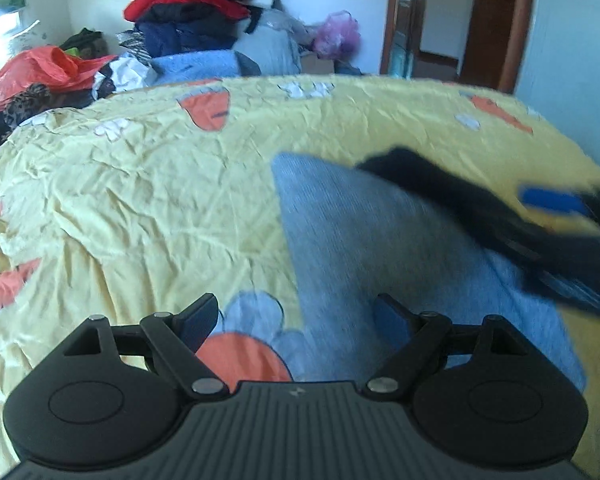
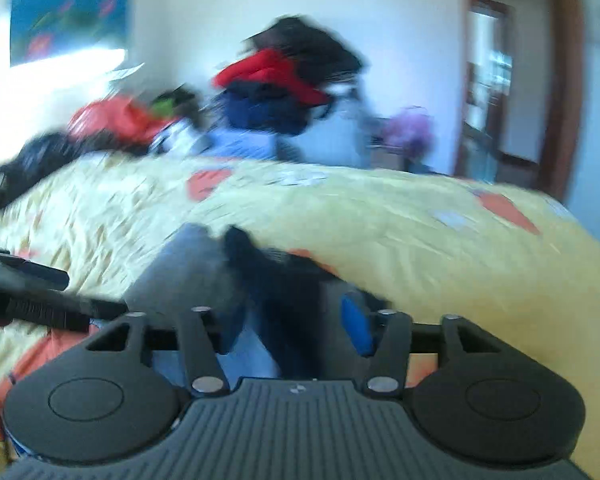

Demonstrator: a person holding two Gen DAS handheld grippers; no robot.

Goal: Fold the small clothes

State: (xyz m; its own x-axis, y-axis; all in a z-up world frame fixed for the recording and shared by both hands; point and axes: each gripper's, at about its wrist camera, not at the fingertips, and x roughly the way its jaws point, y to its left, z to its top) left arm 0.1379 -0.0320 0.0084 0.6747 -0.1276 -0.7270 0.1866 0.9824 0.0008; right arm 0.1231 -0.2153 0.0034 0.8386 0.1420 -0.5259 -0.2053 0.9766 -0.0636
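A grey garment [image 1: 360, 240] lies flat on the yellow flowered bedspread [image 1: 160, 184], with a dark band of cloth [image 1: 412, 172] along its far right side. My left gripper [image 1: 298, 320] is open and empty, low over the garment's near left edge. The right gripper comes in blurred from the right, one blue pad [image 1: 552, 200] showing above the dark band. In the right wrist view my right gripper [image 2: 292, 332] is open, its jaws apart with the dark cloth [image 2: 284, 300] lying loose between them. The grey garment [image 2: 188, 272] spreads to the left, where the left gripper [image 2: 40, 304] shows.
A tall pile of clothes [image 1: 196, 12] stands beyond the bed's far edge. A red plastic bag [image 1: 40, 68] lies to its left and a purple bag [image 1: 336, 36] to its right. A wooden doorway [image 1: 440, 20] is at the back right. The bedspread drops away at the left.
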